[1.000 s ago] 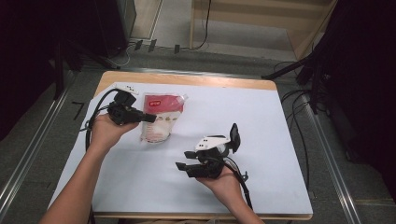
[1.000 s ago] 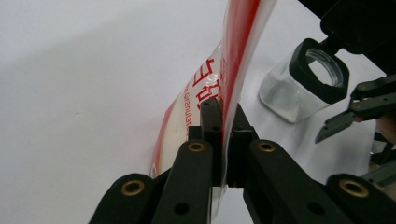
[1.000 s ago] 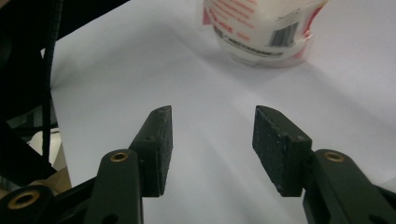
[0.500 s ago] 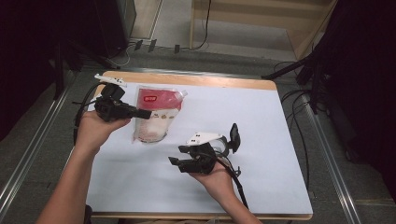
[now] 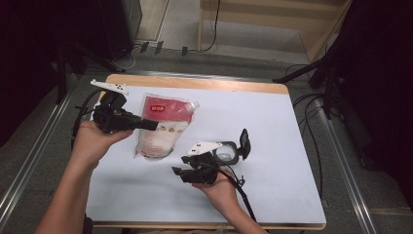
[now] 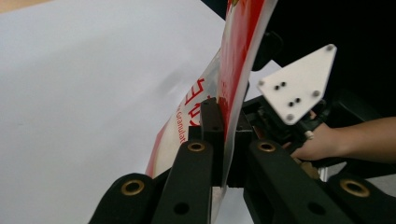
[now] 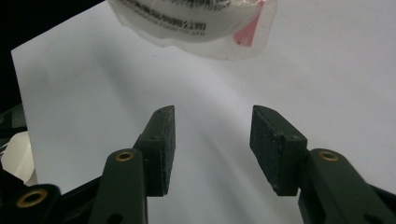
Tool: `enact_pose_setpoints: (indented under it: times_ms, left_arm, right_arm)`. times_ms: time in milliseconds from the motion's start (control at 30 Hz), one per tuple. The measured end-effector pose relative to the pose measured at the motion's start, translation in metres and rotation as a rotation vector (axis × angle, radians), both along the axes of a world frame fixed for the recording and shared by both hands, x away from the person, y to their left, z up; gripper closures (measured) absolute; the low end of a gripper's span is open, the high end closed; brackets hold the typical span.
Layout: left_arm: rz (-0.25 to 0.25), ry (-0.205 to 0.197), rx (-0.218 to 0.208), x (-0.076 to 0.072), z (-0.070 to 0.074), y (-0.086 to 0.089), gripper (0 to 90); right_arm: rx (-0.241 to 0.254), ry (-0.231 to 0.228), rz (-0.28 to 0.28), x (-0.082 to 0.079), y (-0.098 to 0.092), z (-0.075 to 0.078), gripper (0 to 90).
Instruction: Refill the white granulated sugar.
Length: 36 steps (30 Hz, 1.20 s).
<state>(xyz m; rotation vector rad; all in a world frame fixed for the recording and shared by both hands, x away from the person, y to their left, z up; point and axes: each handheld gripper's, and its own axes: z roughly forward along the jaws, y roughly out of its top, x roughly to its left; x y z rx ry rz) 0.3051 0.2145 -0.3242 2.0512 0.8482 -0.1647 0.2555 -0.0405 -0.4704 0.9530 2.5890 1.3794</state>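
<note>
A red and white spouted pouch (image 5: 163, 127) lies on the left half of the white table (image 5: 277, 122), with its left edge raised. My left gripper (image 5: 152, 125) is shut on that edge. In the left gripper view the pouch (image 6: 239, 56) stands on edge between the pressed jaws of the left gripper (image 6: 224, 114). My right gripper (image 5: 176, 171) is just below and right of the pouch, pointing left. In the right gripper view the right gripper (image 7: 212, 126) has its jaws apart and they have just been closing, with nothing between them. The pouch's white bottom (image 7: 196, 21) hangs ahead of them.
The table's wooden far edge (image 5: 195, 84) shows behind the white sheet. Metal rails (image 5: 41, 136) run along both sides. Cables (image 5: 311, 105) lie on the floor at the right. Dark equipment stands at the back left.
My left hand has drawn left and upward with the pouch's edge, tilting the pouch. My right gripper has slid left toward the pouch's lower end.
</note>
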Motion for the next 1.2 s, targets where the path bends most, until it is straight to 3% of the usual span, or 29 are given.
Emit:
enact_pose_setpoints:
  times_ms: [167, 400, 567, 733, 867, 967, 1033, 1100, 1200]
  left_arm:
    - [-0.018, 0.01, -0.002, -0.007, 0.0, -0.006, 90.0]
    - [-0.03, 0.037, -0.006, -0.016, 0.002, -0.012, 90.0]
    - [-0.033, 0.052, -0.014, -0.021, 0.003, -0.014, 90.0]
    - [-0.037, 0.11, -0.042, -0.022, -0.001, -0.017, 90.0]
    - [-0.034, 0.132, -0.056, -0.021, -0.002, -0.017, 90.0]
    - [-0.036, 0.156, -0.073, -0.021, -0.002, -0.016, 90.0]
    - [-0.036, 0.177, -0.091, -0.02, -0.003, -0.015, 90.0]
    - [-0.034, 0.188, -0.101, -0.018, -0.005, -0.015, 90.0]
    - [-0.027, 0.221, -0.115, -0.016, -0.012, -0.016, 90.0]
  right_arm:
    - [-0.014, 0.0, -0.015, 0.001, 0.007, -0.007, 51.3]
    - [0.008, 0.0, -0.049, 0.001, 0.01, -0.019, 52.9]
    - [0.006, -0.027, -0.069, 0.0, 0.013, -0.024, 54.2]
    - [0.034, -0.075, -0.107, -0.001, 0.009, -0.026, 55.4]
    - [0.045, -0.123, -0.127, -0.004, 0.008, -0.027, 55.7]
    - [0.052, -0.134, -0.126, -0.004, 0.008, -0.029, 55.7]
    - [0.054, -0.132, -0.124, -0.004, 0.009, -0.032, 55.4]
    - [0.079, -0.089, -0.107, -0.004, 0.01, -0.036, 55.7]
    - [0.099, -0.063, -0.099, -0.006, 0.012, -0.039, 55.3]
